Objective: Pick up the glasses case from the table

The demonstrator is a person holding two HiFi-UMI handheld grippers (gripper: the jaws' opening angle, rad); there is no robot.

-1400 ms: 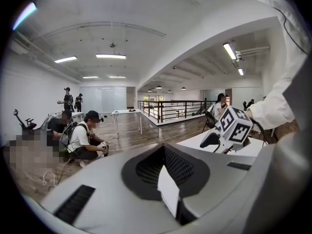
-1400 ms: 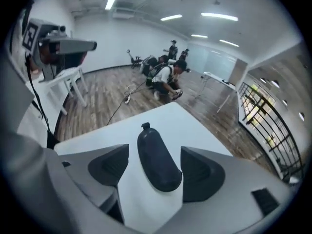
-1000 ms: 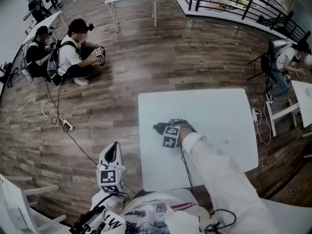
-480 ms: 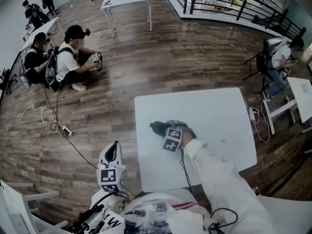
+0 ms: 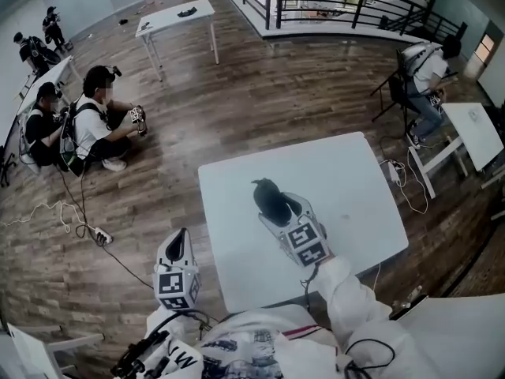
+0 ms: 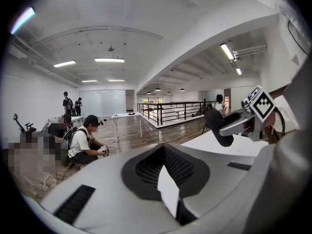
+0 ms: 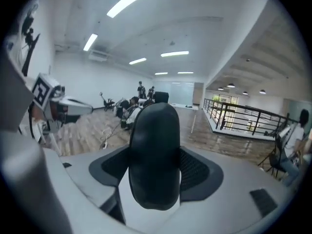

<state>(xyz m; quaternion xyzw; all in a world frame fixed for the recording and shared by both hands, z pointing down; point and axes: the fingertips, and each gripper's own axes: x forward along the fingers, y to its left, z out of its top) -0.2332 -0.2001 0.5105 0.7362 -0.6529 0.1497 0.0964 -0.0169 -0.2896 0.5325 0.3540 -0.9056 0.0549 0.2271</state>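
Now the black, rounded hard-shell glasses case [image 5: 270, 196] is off the white square bench [image 5: 355, 188]. Half a second ago my right hand-held gripper [image 5: 282, 212] lay low across the bench top, pointing to my left, with the case at its tip down on the surface. It has since swung round to point away from me and come up, and the case has come with it.

The right gripper view shows the hold plainly: the case [image 7: 153, 160] stands on end between the two jaws, with the dark ribbed pads pressed against its sides, so the hand-held gripper is pinching the case about its middle. From the left gripper view the case [image 6: 218, 126] hangs in the air above the bench edge with open room behind it, not touching anything but the jaws.

My left hand-held gripper [image 5: 181, 243] has stayed where it was, beside the bench at my left and clear of it; its jaws are pressed together with nothing between them.

I judge the pick-up to be as good as done — the lift has happened and the grip looks square. What is left is only to keep the squeeze steady, since a smooth, rounded shell like this could slip or twist if the pinch slackens.
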